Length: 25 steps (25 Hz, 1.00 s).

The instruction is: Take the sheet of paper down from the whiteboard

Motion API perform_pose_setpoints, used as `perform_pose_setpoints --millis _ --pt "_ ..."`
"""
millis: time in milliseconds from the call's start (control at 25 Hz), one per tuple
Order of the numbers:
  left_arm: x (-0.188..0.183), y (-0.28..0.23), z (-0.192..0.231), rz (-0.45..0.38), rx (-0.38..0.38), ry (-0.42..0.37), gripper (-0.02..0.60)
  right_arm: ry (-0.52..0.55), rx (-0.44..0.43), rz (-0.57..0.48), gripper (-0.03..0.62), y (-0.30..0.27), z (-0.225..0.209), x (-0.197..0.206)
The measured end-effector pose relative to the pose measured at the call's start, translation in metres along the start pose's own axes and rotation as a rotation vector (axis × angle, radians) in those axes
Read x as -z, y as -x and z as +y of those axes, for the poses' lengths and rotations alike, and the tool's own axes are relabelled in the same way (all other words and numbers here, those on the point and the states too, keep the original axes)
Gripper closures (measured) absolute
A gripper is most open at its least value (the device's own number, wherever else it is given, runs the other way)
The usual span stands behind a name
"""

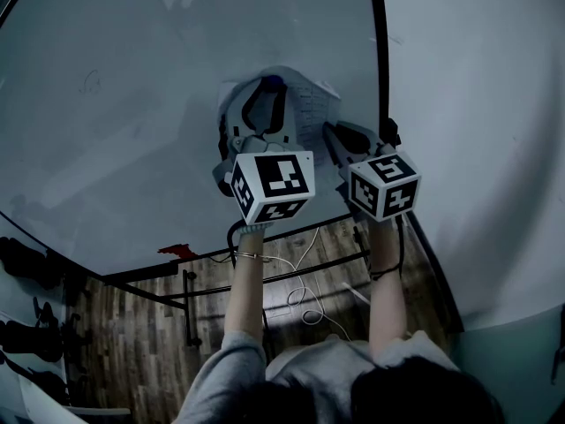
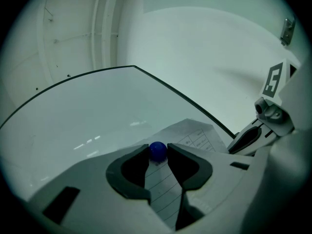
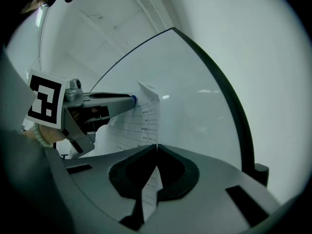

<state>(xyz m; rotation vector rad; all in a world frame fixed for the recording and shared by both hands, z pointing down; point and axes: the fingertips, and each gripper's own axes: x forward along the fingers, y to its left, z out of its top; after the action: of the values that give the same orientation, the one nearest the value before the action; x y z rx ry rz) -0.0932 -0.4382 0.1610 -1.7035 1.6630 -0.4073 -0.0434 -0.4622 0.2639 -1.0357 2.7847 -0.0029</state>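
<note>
Blue and round, a small magnet (image 2: 157, 151) sits pinched between the jaws of your left gripper (image 2: 157, 147), which are drawn in narrow against its two sides. It appears to be what pins the white printed sheet of paper (image 2: 197, 135) to the glossy white whiteboard (image 2: 97, 111), so gripping it is, I judge, your way of freeing the sheet.

Your right gripper (image 3: 156, 149) has its jaws pressed together on the sheet's near edge. The paper runs thin between them and on up the board towards the magnet. That pinch seems meant to stop the sheet sliding or dropping once the magnet lets go.

So the sheet is not down yet. Its upper part lies under the magnet, and the edge on your right gripper's side is lifted off the board.

Your two grippers work close together, just beside the whiteboard's black frame strip (image 1: 380, 60).

Lift the magnet first, I think. Tugging the paper while it is still pinned could tear it.
</note>
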Motion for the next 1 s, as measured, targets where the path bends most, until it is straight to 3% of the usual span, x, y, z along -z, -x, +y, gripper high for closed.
perform_pose_setpoints --millis 1000 --pt "0.003 0.0 0.001 0.02 -0.001 0.045 0.457 -0.112 -0.086 0.081 0.593 -0.001 0.023 0.028"
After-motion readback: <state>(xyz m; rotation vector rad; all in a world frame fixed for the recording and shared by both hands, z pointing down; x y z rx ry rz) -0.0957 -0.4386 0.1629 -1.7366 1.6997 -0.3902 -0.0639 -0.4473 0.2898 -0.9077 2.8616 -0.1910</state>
